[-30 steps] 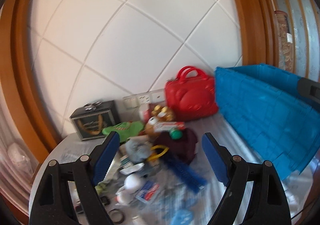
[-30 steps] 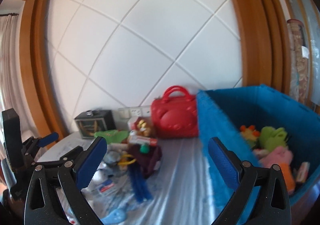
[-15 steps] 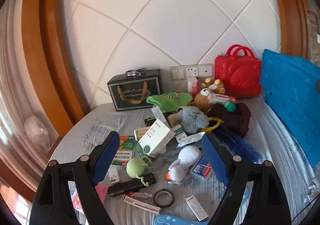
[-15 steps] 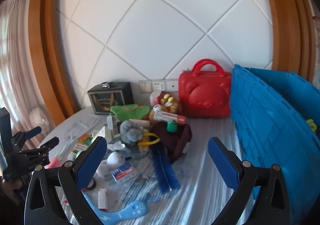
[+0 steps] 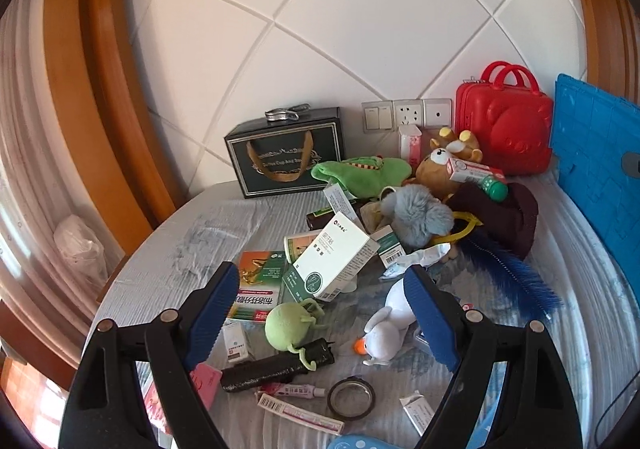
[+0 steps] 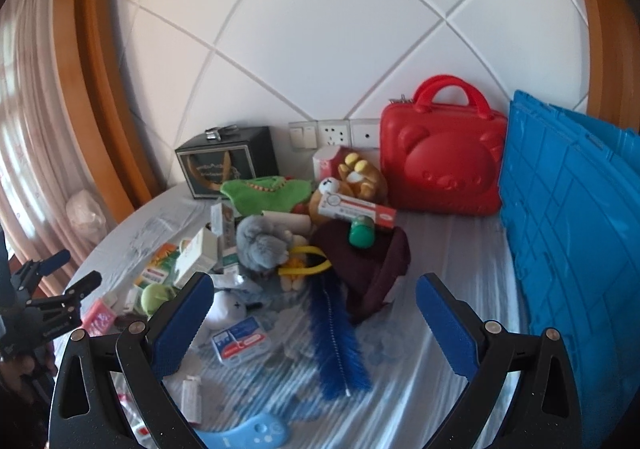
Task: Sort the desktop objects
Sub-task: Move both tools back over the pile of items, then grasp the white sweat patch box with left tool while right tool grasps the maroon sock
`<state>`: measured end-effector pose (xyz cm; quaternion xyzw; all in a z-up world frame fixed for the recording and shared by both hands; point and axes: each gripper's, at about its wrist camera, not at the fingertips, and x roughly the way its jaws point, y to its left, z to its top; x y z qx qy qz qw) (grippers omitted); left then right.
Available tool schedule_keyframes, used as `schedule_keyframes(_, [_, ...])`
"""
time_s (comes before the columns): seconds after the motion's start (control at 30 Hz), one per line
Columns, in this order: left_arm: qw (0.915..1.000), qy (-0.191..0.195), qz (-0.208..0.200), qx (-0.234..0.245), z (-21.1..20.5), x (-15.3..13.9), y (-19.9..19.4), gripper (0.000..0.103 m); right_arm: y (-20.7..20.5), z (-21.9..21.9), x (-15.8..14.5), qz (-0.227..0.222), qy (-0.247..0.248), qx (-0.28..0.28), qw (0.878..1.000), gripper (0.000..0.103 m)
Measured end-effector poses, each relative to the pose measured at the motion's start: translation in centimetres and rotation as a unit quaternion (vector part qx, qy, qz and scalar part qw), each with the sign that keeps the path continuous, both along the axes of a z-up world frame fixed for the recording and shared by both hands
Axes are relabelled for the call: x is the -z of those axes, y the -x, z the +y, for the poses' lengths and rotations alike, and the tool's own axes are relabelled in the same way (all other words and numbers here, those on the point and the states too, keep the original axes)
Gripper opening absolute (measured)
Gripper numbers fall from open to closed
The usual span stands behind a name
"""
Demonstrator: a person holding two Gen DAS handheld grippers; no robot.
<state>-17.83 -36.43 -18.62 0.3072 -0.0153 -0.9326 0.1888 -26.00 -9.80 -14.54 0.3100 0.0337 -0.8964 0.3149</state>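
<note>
A heap of small objects lies on the grey cloth-covered table (image 5: pixel 188 241). My left gripper (image 5: pixel 320 313) is open and empty, hovering above a green round plush (image 5: pixel 286 327), a white duck plush (image 5: pixel 386 327) and a white-green medicine box (image 5: pixel 334 259). My right gripper (image 6: pixel 314 323) is open and empty above a blue feather brush (image 6: pixel 338 333) and a dark maroon cloth (image 6: pixel 366 261). A grey fluffy toy (image 6: pixel 260 243), a brown bear plush (image 6: pixel 354 179) and a green crocodile plush (image 6: pixel 270 191) lie behind. The left gripper also shows at the left edge of the right wrist view (image 6: pixel 60 285).
A blue crate (image 6: pixel 568 233) stands at the right. A red bear-faced case (image 6: pixel 442 165) and a dark gift box (image 5: pixel 286 153) stand against the white panelled wall. A tape ring (image 5: pixel 352 397), a black tube (image 5: pixel 276 367) and small boxes lie near the front edge.
Both views swung left and down, away from the blue crate and onto the heap of objects. Both grippers stayed open and empty.
</note>
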Motion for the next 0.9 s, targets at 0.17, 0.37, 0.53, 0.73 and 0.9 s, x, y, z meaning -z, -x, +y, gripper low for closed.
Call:
schedule_keyframes(0.17, [0.9949,-0.021,-0.025,0.095,-2.5,2.8,3.7,0.084,3.4,-0.4,1.9,-0.026,0.004,0.01,1.0,0.102])
schedule_keyframes(0.37, [0.9874,-0.015,-0.089,0.13,-6.5,7.2,8.8,0.084,7.2,-2.4,5.2,-0.055,-0.02,0.024,0.998,0.102])
schedule_keyframes(0.53, [0.9586,-0.096,-0.125,0.237,-9.9,10.8,12.8,0.084,9.6,-3.4,7.6,-0.087,-0.029,0.036,0.995,0.102])
schedule_keyframes(0.73, [0.9346,-0.106,-0.147,0.306,-12.0,12.2,16.0,0.084,11.5,-4.5,9.6,-0.095,-0.051,0.042,0.993,0.102])
schedule_keyframes(0.9, [0.9175,-0.12,-0.161,0.344,-12.8,13.0,17.5,0.084,13.2,-5.1,11.1,-0.114,-0.058,0.049,0.991,0.102])
